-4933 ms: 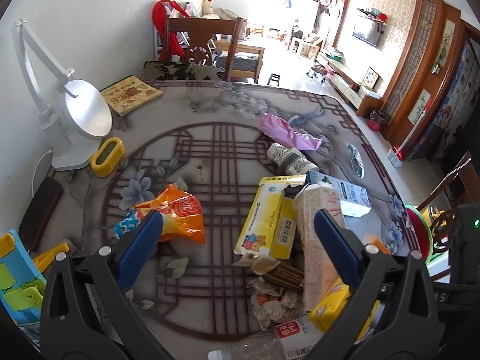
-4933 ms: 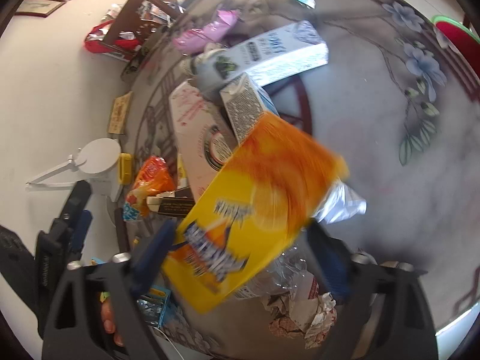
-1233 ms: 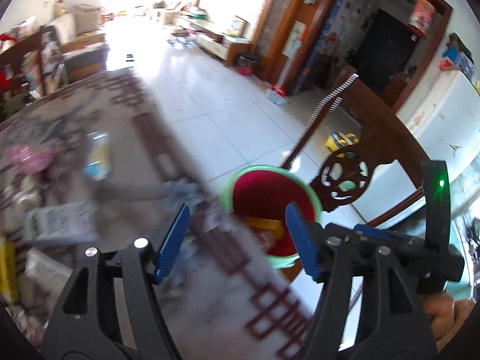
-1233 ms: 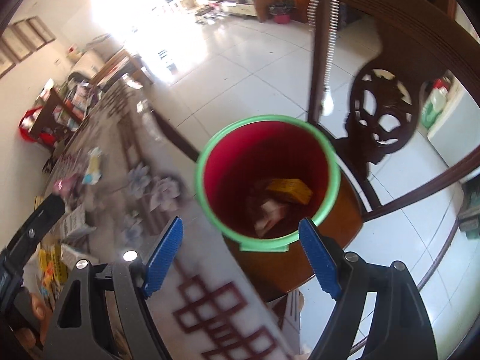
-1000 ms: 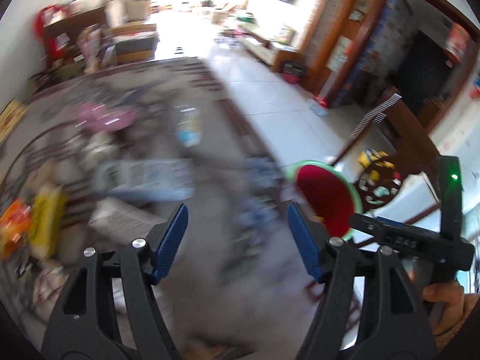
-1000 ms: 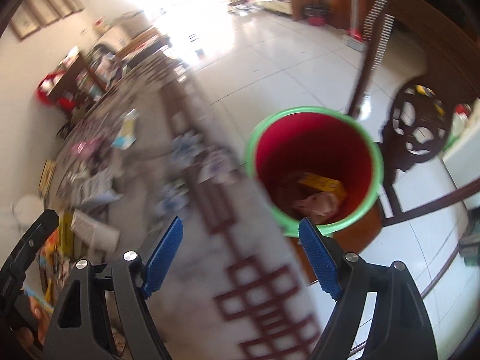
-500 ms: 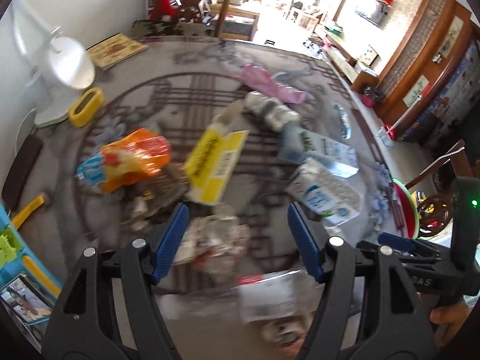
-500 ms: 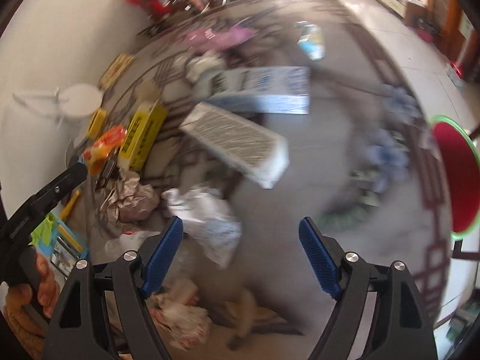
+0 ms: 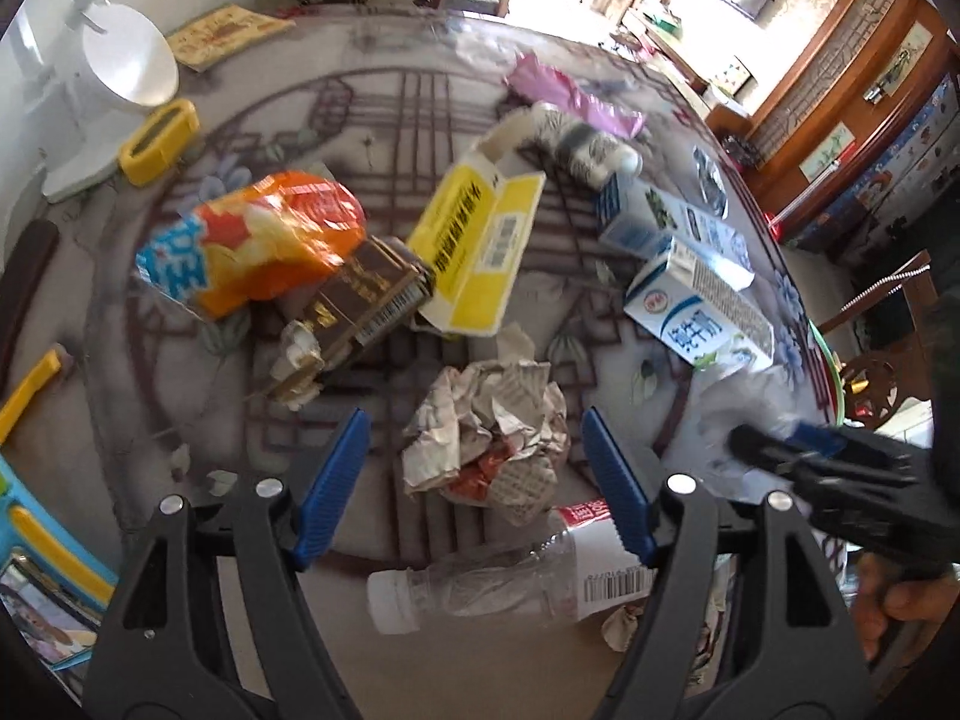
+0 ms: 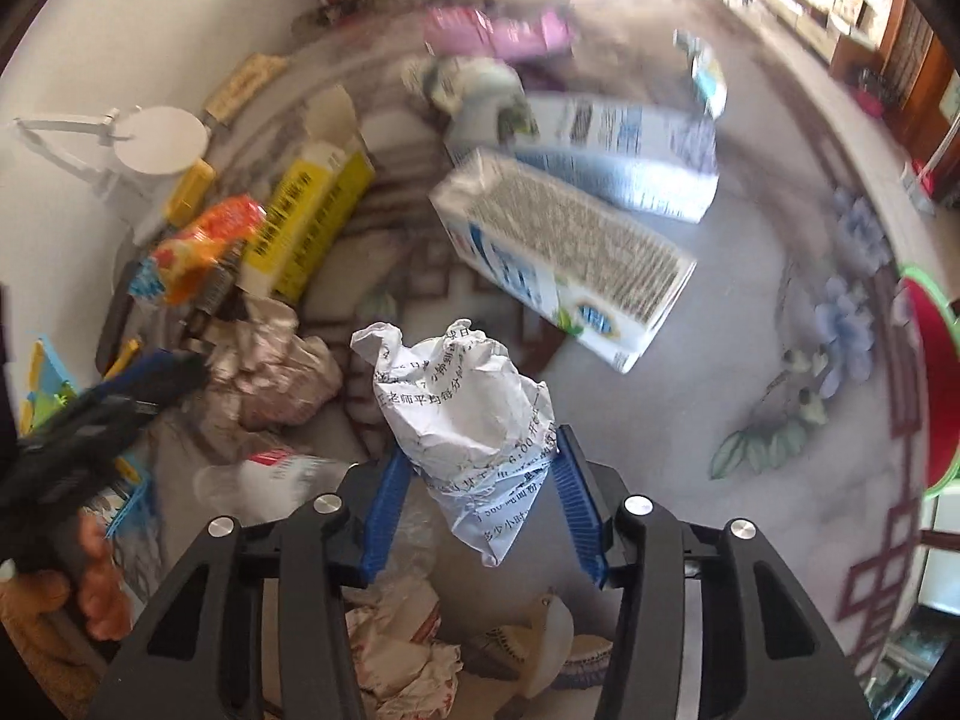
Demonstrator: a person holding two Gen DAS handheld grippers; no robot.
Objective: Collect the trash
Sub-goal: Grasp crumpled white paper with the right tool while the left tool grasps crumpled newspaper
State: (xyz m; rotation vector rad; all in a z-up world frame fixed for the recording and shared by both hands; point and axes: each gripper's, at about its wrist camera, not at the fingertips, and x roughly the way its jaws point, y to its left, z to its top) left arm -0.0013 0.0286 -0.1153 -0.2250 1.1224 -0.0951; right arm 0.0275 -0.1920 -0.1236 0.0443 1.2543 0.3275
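the right gripper (image 10: 483, 495) has just been closing, its blue pads now pressing a crumpled white printed paper (image 10: 462, 414) over the table (image 10: 750, 324). the left gripper (image 9: 474, 483), jaws just widening, stands open around a crumpled newspaper wad (image 9: 492, 426), pads clear. a plastic bottle (image 9: 510, 579) lies just below it.

The pink bag (image 10: 498, 30) and far cartons (image 10: 618, 150) are motion-blurred.

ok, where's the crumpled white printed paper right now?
Right wrist view, low centre: the crumpled white printed paper sits between the right hand-held gripper pads, which have just been closing, near the blue-and-white milk carton.
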